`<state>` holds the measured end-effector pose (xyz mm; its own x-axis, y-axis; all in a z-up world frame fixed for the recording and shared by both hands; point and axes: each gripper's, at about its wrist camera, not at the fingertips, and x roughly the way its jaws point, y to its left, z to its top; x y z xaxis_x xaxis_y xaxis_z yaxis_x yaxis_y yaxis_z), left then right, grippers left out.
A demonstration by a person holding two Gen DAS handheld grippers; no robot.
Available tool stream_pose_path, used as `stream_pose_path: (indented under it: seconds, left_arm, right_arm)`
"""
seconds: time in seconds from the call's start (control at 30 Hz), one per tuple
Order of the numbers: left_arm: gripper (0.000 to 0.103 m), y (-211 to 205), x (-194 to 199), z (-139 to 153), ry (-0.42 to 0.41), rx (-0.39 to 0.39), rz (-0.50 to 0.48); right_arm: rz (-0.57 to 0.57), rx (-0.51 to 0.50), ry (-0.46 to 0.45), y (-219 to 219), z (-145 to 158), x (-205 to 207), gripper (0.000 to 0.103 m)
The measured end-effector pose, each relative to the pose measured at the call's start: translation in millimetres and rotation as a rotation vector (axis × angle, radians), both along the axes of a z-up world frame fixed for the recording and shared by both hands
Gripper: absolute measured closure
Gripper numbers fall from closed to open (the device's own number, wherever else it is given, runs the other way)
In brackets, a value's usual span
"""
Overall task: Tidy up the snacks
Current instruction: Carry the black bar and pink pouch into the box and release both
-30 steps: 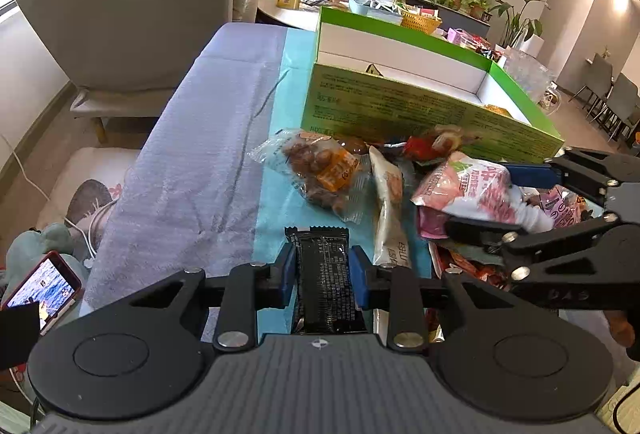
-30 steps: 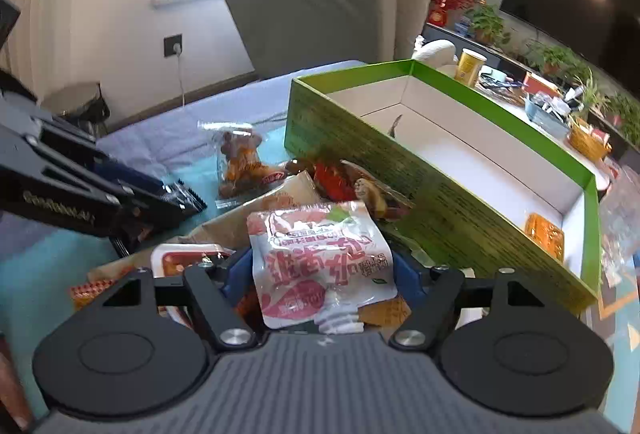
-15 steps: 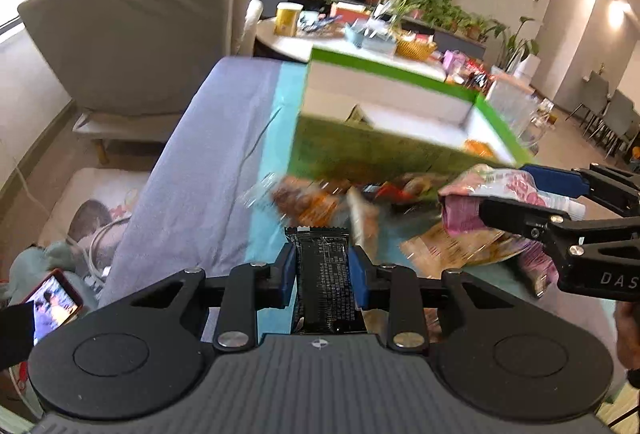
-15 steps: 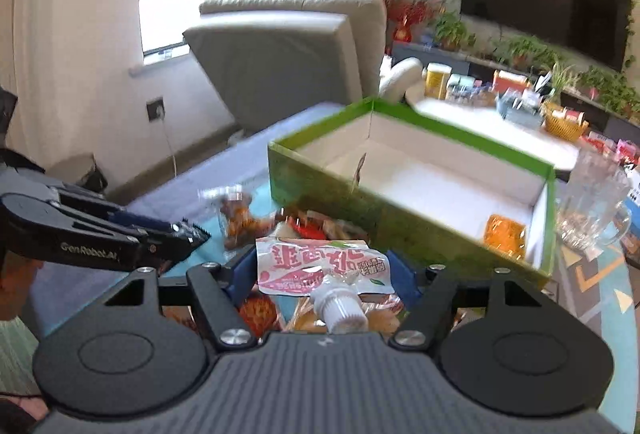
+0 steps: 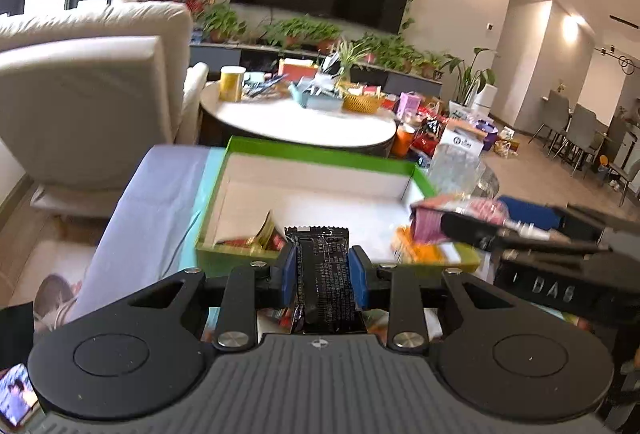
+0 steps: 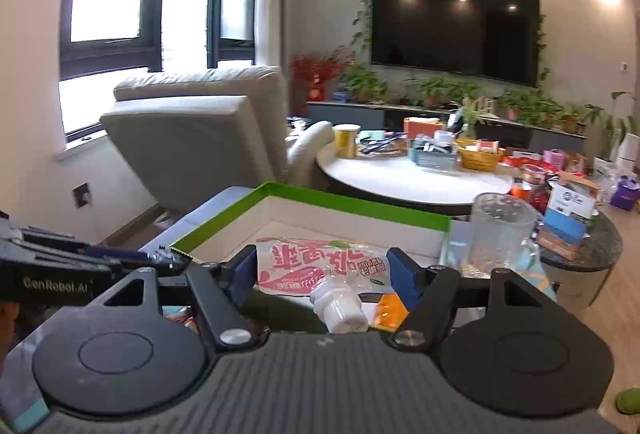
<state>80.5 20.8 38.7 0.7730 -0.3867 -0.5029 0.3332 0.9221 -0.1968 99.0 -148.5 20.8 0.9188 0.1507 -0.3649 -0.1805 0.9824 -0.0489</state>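
My left gripper (image 5: pixel 322 270) is shut on a black snack bar (image 5: pixel 325 274) and holds it over the near wall of the green box (image 5: pixel 320 154). My right gripper (image 6: pixel 322 270) is shut on a pink spouted pouch (image 6: pixel 320 266), held above the same box (image 6: pixel 352 204); the pouch also shows in the left wrist view (image 5: pixel 456 214) over the box's right end. An orange packet (image 5: pixel 424 252) and a red and yellow packet (image 5: pixel 256 236) lie inside the box.
A clear glass mug (image 6: pixel 500 230) stands just right of the box. A round white table (image 5: pixel 304 122) crowded with items is behind it. A beige armchair (image 5: pixel 92 102) is at the left. Loose snacks (image 5: pixel 280 314) lie under my left gripper.
Both grippers have risen and moved forward with their snacks, from above the snack pile in front of the box to over the box's near wall.
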Motion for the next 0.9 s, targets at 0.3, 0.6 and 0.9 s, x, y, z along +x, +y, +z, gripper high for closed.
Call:
stream_pose_path:
  seconds: [0.3,0.6,0.9]
  left_arm:
    - [0.076,-21,37,-9,0.044,-0.025,0.03]
    - [0.076,-27,80,-18,0.071,0.004,0.063]
    - [0.076,-28,112,-30,0.107,0.05,0.087]
  right_arm:
    - [-0.058,0.048,0.024,-13,-8,22,0.032]
    - [-0.096,0.05,0.064,-19,-12,40,0.032]
    - [-0.113,0.05,0.1,-21,-18,61,0.032]
